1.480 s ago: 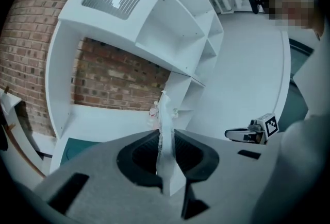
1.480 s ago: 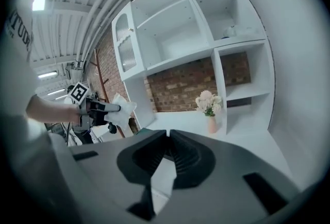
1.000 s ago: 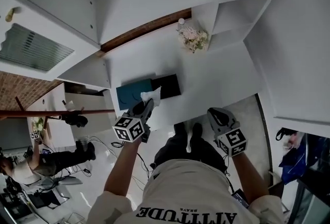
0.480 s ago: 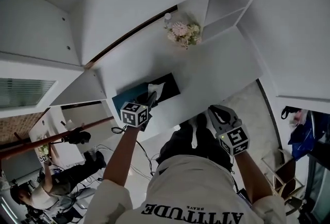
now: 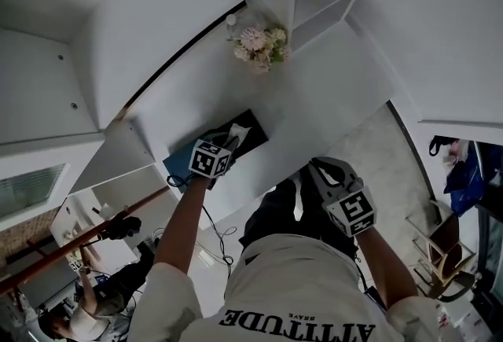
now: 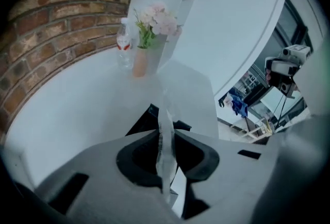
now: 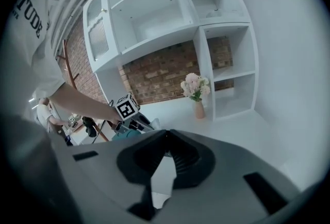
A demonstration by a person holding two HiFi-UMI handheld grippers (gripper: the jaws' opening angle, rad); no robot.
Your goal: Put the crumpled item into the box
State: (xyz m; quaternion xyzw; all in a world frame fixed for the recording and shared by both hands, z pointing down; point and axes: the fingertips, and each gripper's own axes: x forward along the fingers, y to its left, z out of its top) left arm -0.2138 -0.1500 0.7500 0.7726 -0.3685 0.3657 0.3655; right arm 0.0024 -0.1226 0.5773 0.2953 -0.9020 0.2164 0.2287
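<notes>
Head view, left gripper [image 5: 229,146]: tilted down over the near-left part of the white table [image 5: 330,89], jaws clamped on the crumpled item [image 5: 239,134].
Head view, crumpled item: white, sticking out past the jaw tips, directly over the black box [image 5: 253,125]; contact with the box not readable.
Head view, box: flat near the table's front edge, teal panel [image 5: 178,165] just beside it on the left.
Head view, right gripper [image 5: 316,167]: well apart from the box, out past the table's front edge, beside the person's legs.
Head view, flowers [image 5: 257,45]: at the back of the table, small bottle [image 5: 230,20] near them.
Left gripper view, left gripper [image 6: 166,133]: jaws pressed onto a thin, crinkled strip of the crumpled item [image 6: 165,158], upright between the pads and poking out beyond the tips.
Left gripper view, box [image 6: 140,124]: dark edges just beyond the jaws, beneath the item.
Left gripper view, backdrop: vase [image 6: 139,63] of pink flowers with the clear bottle beside it, in front of a brick wall [image 6: 56,17].
Right gripper view, right gripper [image 7: 166,134]: jaw tips pressed together, nothing between them.
Right gripper view, left gripper [image 7: 135,126]: at left over the table, marker cube on top, teal panel below.
Right gripper view, shelves [image 7: 165,12]: white and open, above the brick wall, vase of flowers at their foot.
</notes>
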